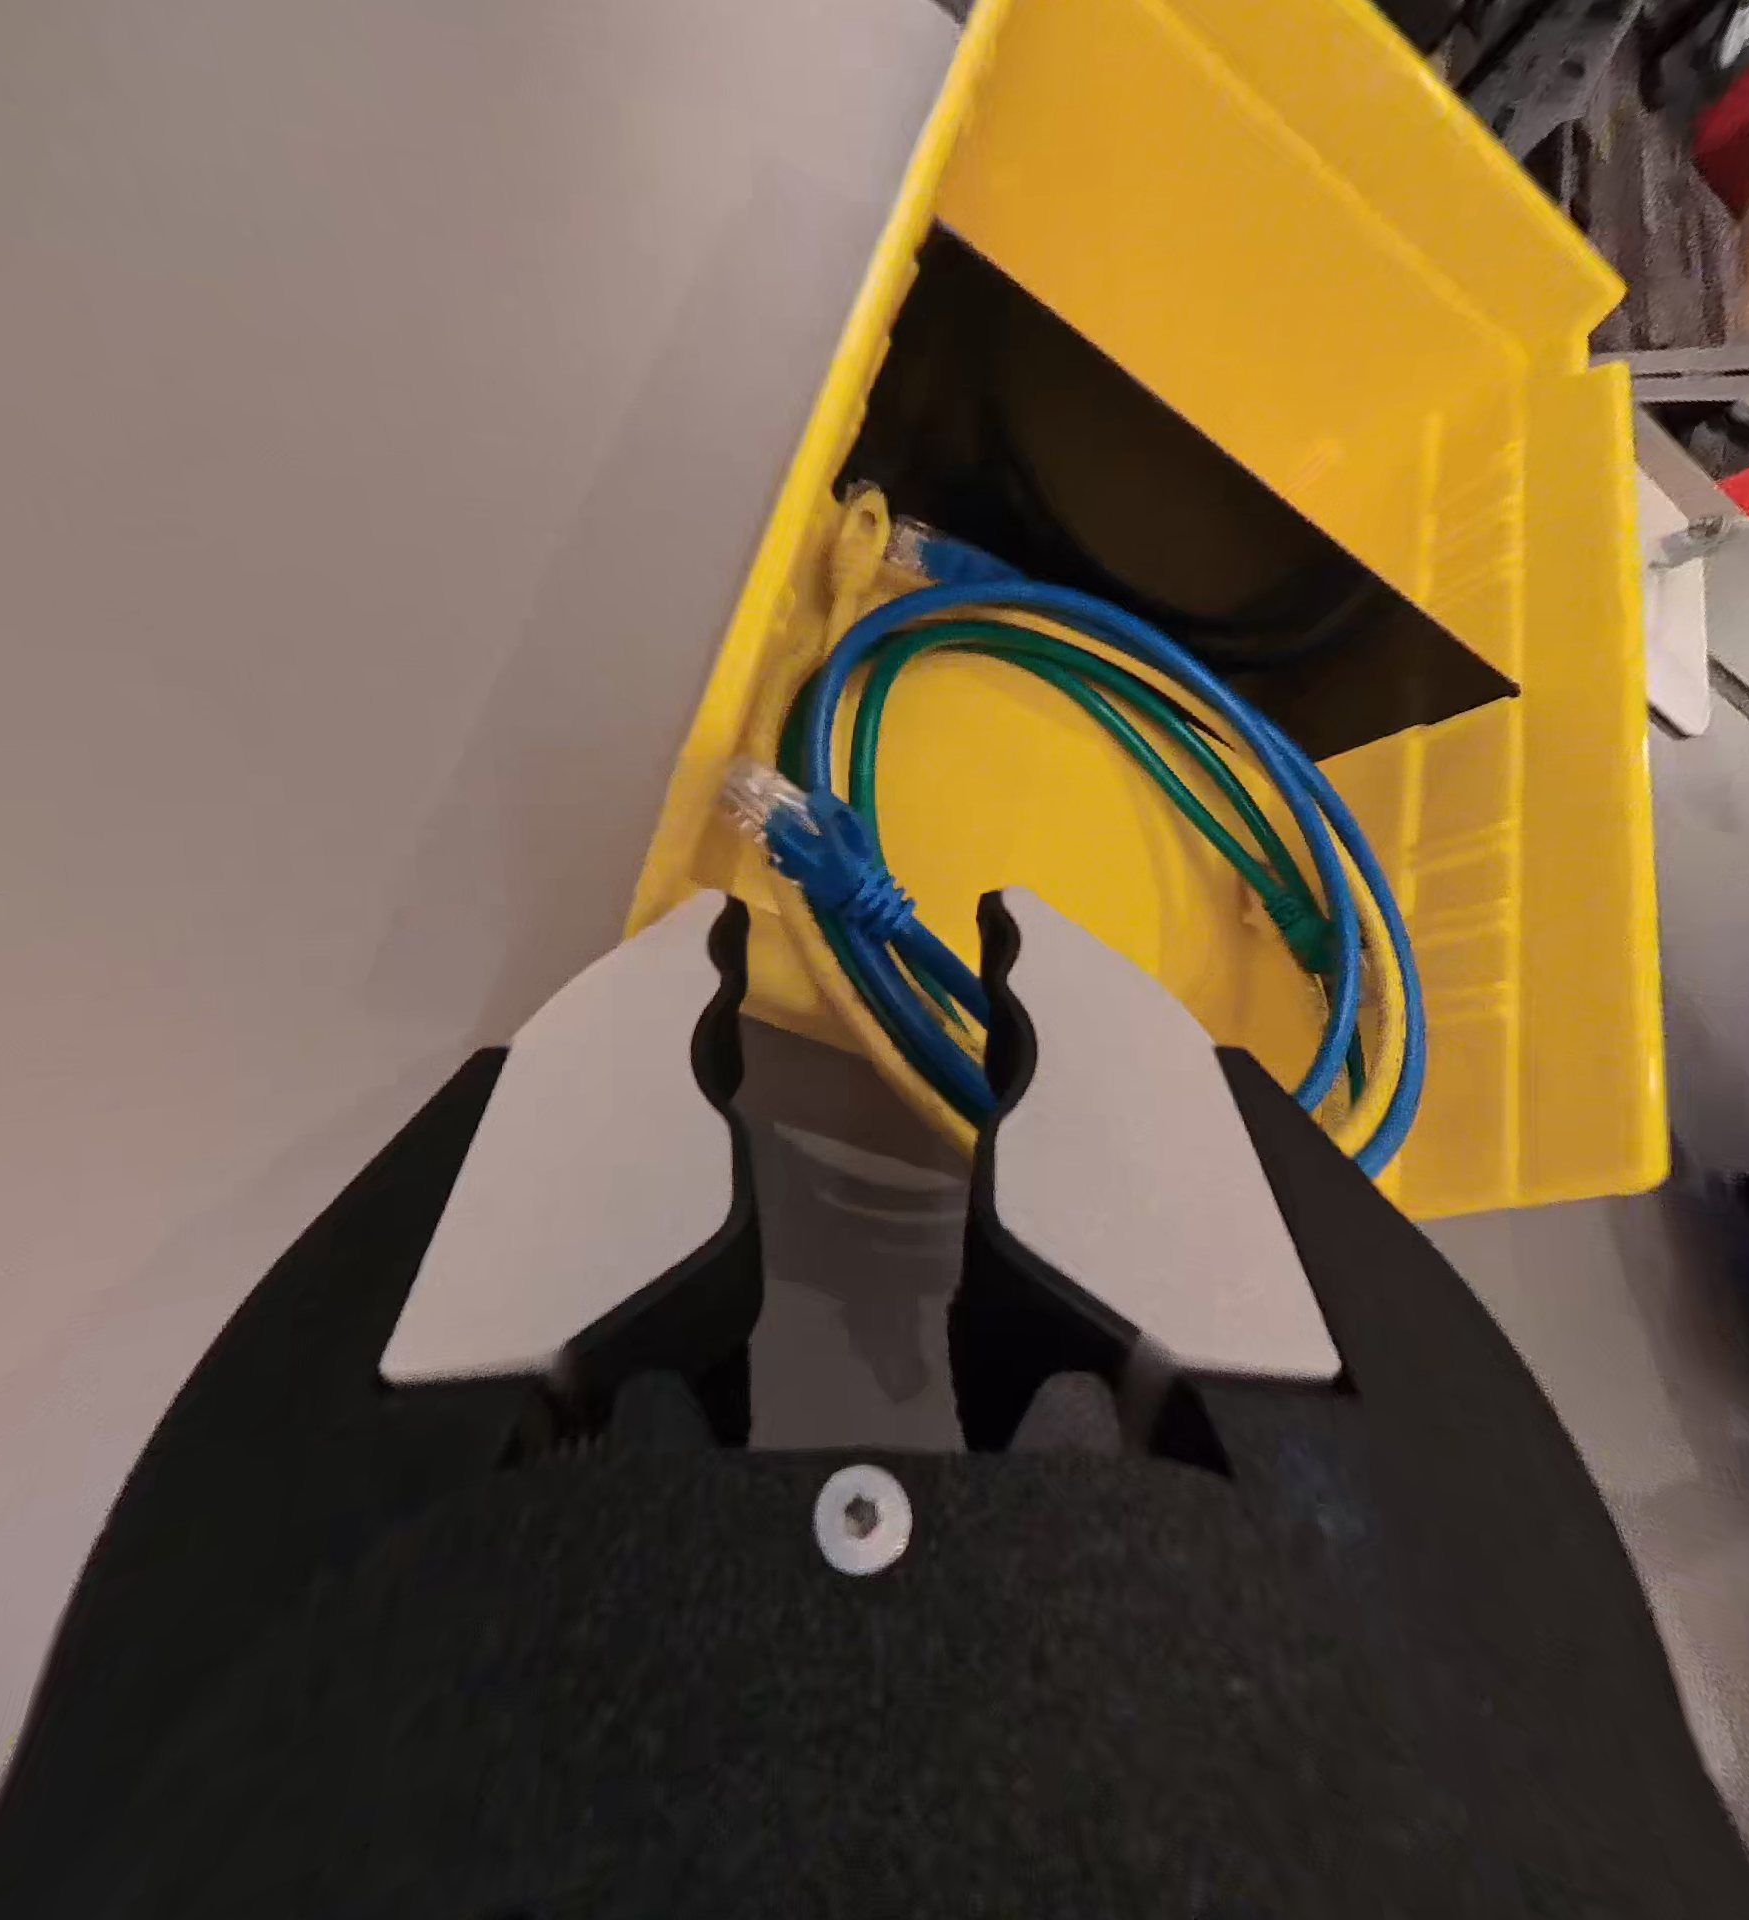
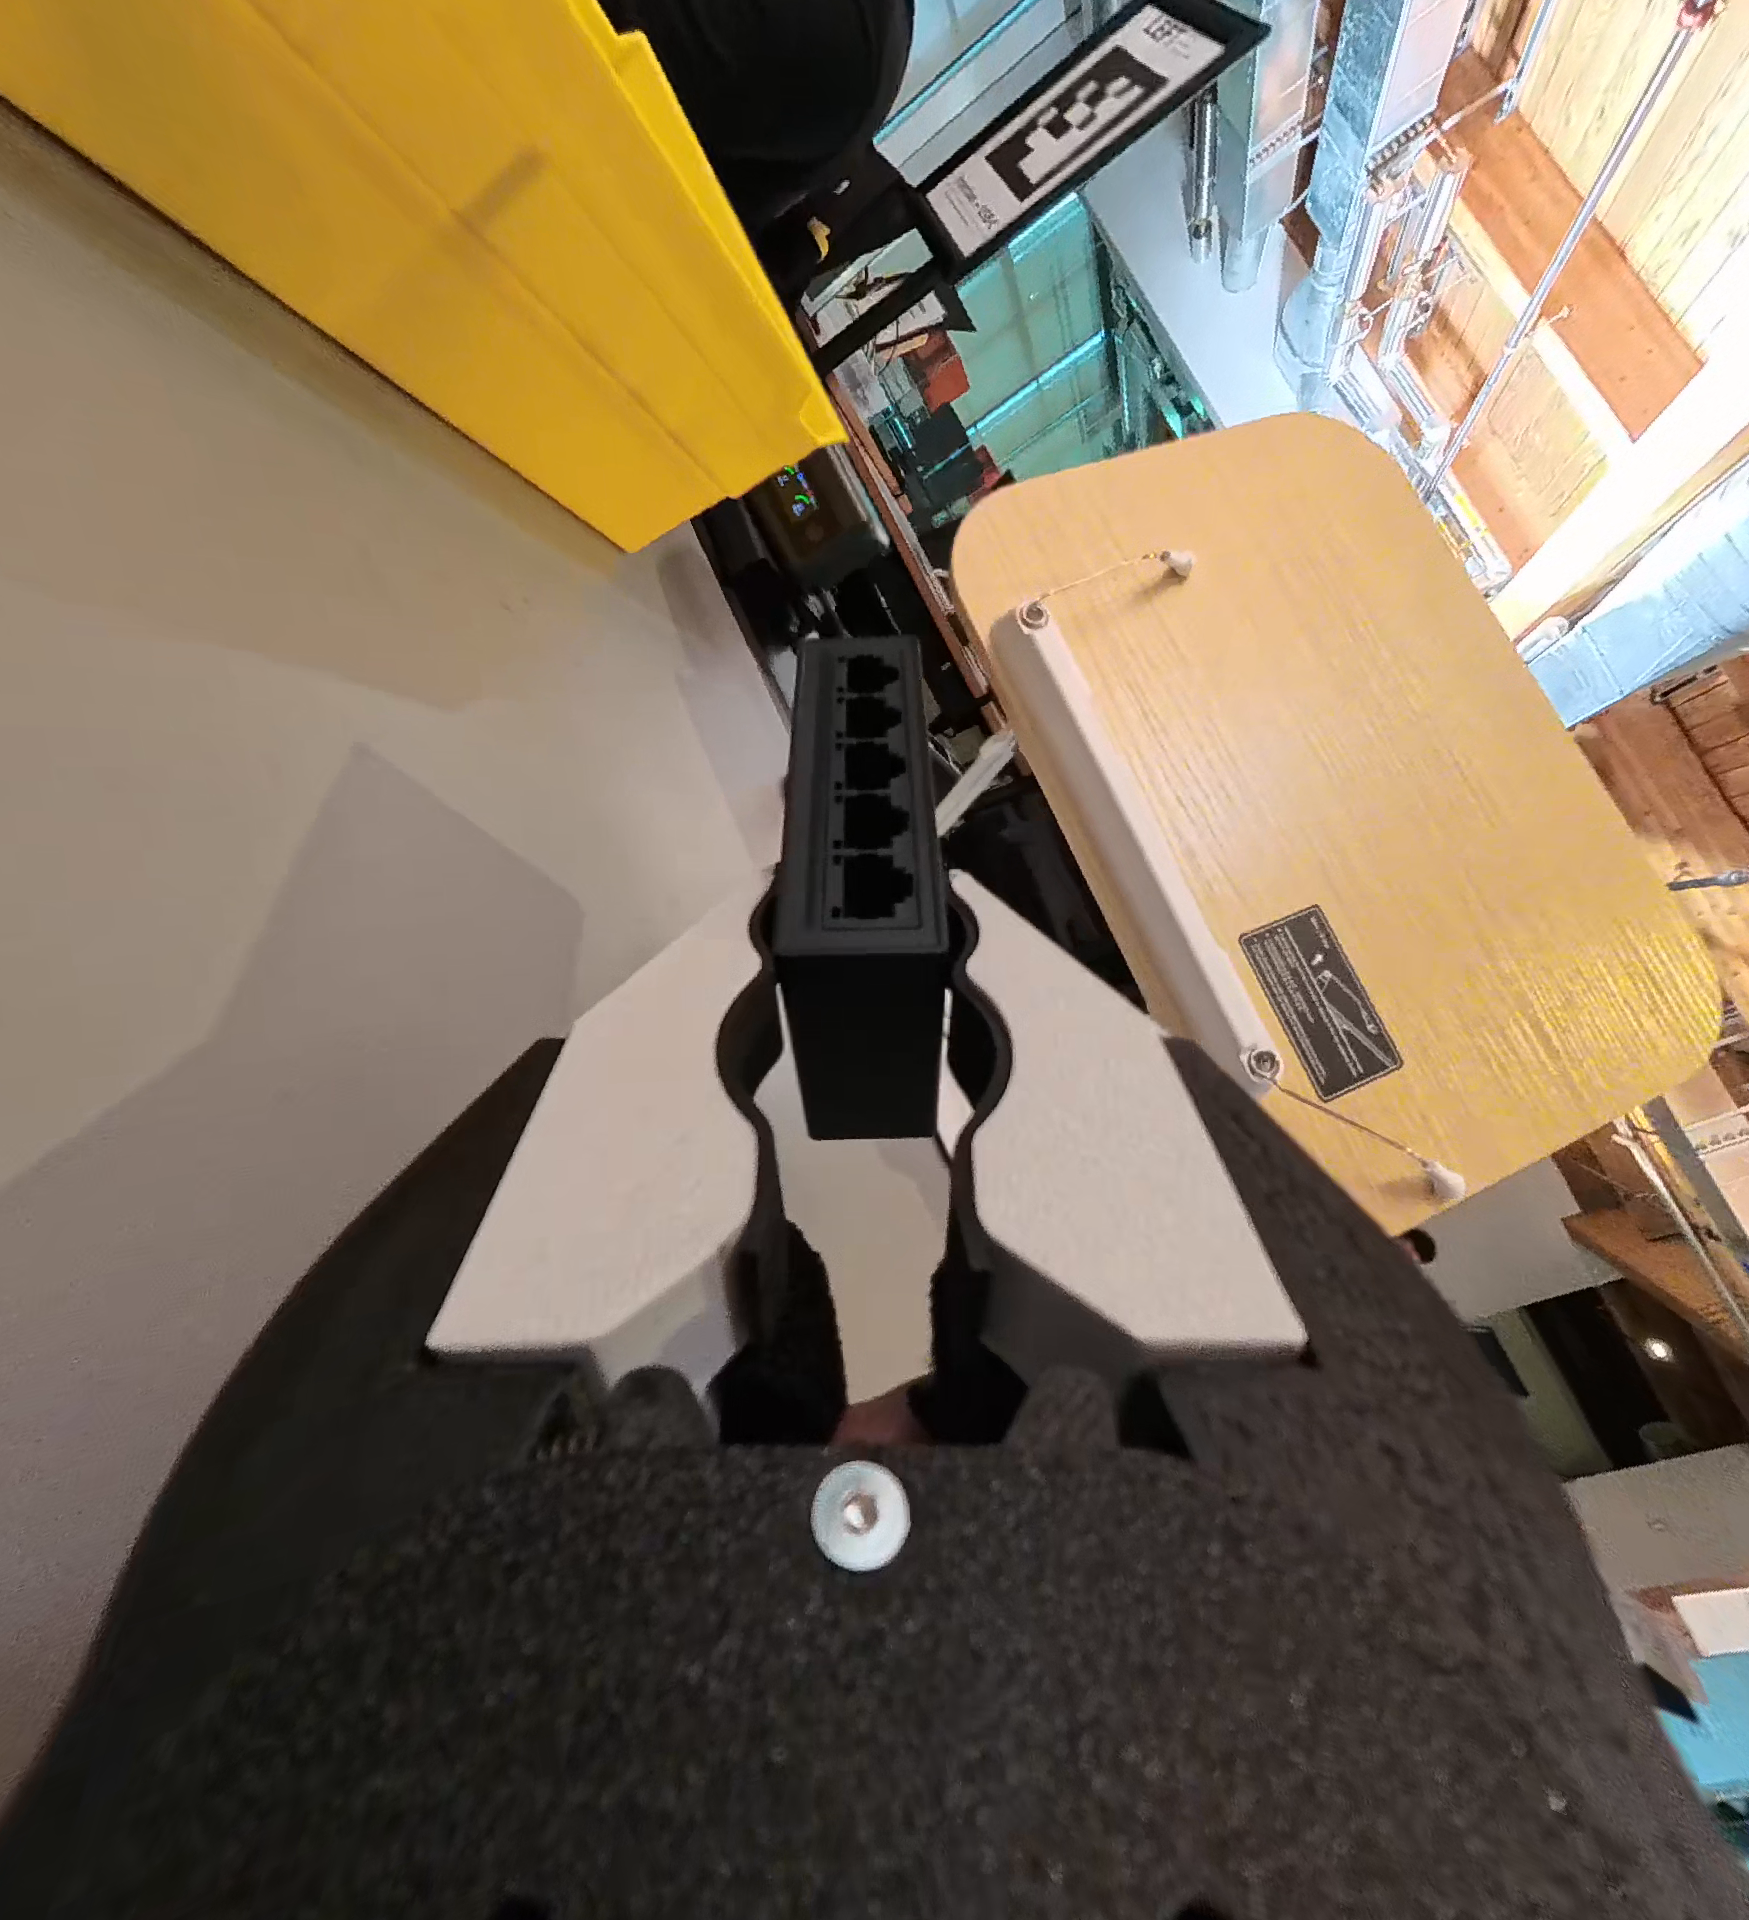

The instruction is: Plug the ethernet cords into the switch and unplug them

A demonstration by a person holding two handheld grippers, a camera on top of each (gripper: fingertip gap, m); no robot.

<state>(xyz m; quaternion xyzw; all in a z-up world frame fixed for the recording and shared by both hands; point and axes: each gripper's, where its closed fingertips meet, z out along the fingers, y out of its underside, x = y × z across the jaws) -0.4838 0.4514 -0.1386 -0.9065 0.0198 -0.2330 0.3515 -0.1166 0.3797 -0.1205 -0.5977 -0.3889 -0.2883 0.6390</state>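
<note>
- Your left gripper hangs over a plain off-white tabletop, smooth and matte; its black, grainy-bodied fingers stand a narrow gap apart with nothing clamped between them.
- Just ahead of those fingers sits a glossy yellow plastic bin, ribbed along its side wall, with a black divider across it.
- In the bin's near compartment lie coiled ethernet cords: a blue cord whose clear plug rests against the left wall, a green cord looped inside it, and a yellow one, hard to trace against the plastic.
- Your right gripper pinches a black switch by its narrow end; the boxy matte case shows five empty ports in a row.
- Left of the switch, the yellow bin rests on the same pale tabletop.
- To the right stands a light wood-grain panel with rounded corners, carrying a white bar and a dark sticker; farther off, a black-and-white fiducial marker board, exposed ducting and wooden ceiling boards.
</note>
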